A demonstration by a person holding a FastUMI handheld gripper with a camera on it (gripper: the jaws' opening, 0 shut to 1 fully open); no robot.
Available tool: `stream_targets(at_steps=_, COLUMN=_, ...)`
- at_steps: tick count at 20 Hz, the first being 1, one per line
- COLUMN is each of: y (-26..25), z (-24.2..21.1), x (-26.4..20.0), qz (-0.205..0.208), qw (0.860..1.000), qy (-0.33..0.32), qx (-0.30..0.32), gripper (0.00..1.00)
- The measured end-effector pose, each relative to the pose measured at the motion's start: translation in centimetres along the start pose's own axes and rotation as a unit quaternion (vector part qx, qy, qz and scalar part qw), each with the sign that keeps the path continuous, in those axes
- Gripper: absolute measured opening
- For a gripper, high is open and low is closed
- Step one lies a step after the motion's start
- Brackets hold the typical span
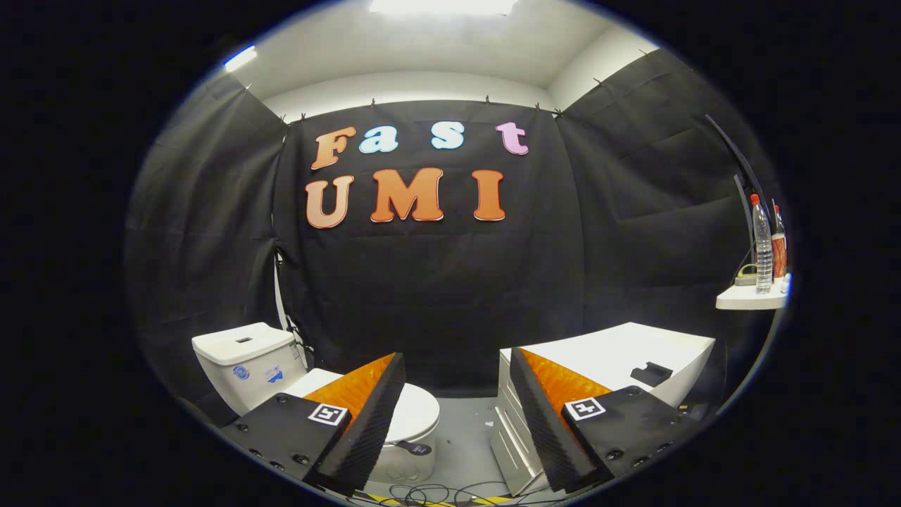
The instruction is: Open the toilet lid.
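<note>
A white toilet stands low on the left against the booth wall, with its tank (246, 359) behind and its closed white lid (415, 412) lying flat over the bowl. My left finger overlaps the lid's near side in the picture. My gripper (457, 380) is held up in the air some way short of the toilet, its two fingers (366, 415) spread wide with nothing between them. A small dark tab (415, 448) sticks out at the front of the seat.
A white cabinet (619, 352) with drawers stands to the right of the toilet, behind my right finger. A small white shelf (750, 299) on the right wall carries bottles (761, 243). Cables (429, 493) lie on the grey floor between toilet and cabinet.
</note>
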State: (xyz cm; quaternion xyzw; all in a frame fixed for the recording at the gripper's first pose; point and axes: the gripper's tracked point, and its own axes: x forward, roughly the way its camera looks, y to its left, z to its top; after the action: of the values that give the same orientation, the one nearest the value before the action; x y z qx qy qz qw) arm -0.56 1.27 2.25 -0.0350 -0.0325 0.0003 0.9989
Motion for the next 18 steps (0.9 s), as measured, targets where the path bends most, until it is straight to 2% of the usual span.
stream_targets(at_steps=4, y=1.2, z=1.4, x=1.9, qz=0.003, qw=1.000, qy=-0.012, qx=-0.006, gripper=0.96)
stream_targets(at_steps=11, y=10.7, z=5.6, x=9.5, qz=0.077, qw=0.996, qy=-0.045, qx=0.022, gripper=0.96)
stream_targets(at_steps=15, y=15.4, z=3.8, x=12.3, qz=0.115, qw=0.991, qy=-0.018, qx=0.071, gripper=0.96)
stream_targets(at_steps=18, y=16.4, z=0.2, x=14.0, qz=0.121, qw=0.987, qy=0.012, qx=0.104, gripper=0.96)
